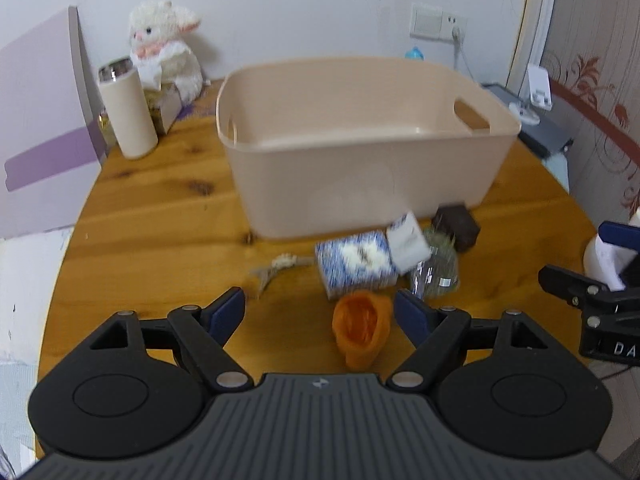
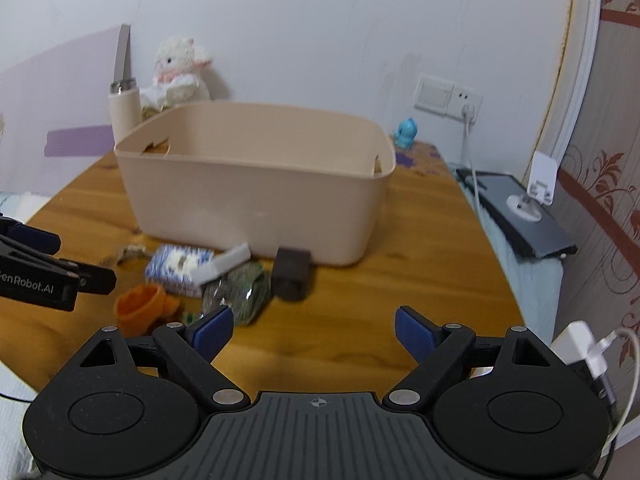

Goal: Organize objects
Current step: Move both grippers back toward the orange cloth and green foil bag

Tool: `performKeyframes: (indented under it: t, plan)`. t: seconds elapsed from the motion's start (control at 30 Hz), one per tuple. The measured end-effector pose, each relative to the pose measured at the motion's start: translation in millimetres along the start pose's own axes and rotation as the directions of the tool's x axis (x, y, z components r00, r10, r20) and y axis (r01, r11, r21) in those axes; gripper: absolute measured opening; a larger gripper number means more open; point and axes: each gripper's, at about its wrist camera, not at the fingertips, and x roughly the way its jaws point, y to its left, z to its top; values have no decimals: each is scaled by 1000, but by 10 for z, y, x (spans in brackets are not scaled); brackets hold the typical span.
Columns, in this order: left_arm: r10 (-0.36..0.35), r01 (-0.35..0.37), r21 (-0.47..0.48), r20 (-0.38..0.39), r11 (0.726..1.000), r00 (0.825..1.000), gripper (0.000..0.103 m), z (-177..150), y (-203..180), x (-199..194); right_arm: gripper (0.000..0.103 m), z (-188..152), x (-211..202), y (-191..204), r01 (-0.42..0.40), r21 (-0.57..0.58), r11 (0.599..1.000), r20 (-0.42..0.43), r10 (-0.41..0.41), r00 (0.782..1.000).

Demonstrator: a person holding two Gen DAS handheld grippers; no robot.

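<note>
At lower centre of my left view, between my left gripper's (image 1: 320, 312) spread, empty fingers, the orange cup (image 1: 362, 330) looks soft and light; I'd pinch its rim

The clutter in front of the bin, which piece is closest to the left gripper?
The orange cup, lying on its side. It sits nearest the left gripper, ahead of the blue patterned box and the dark block.
</note>
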Motion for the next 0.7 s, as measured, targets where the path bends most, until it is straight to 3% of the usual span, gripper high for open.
performKeyframes:
  t: [0.37,0.7]
  plan:
    - [-39,39,-6,-94,999,995,83,-328,-1,344,89,-180,243,86,-19,-22,1000,-66,18,998]
    - [-70,70,-10,-51,998,996,83,-363,19,596,89,-224,523,183,-47,-33,998,-87,44,995]
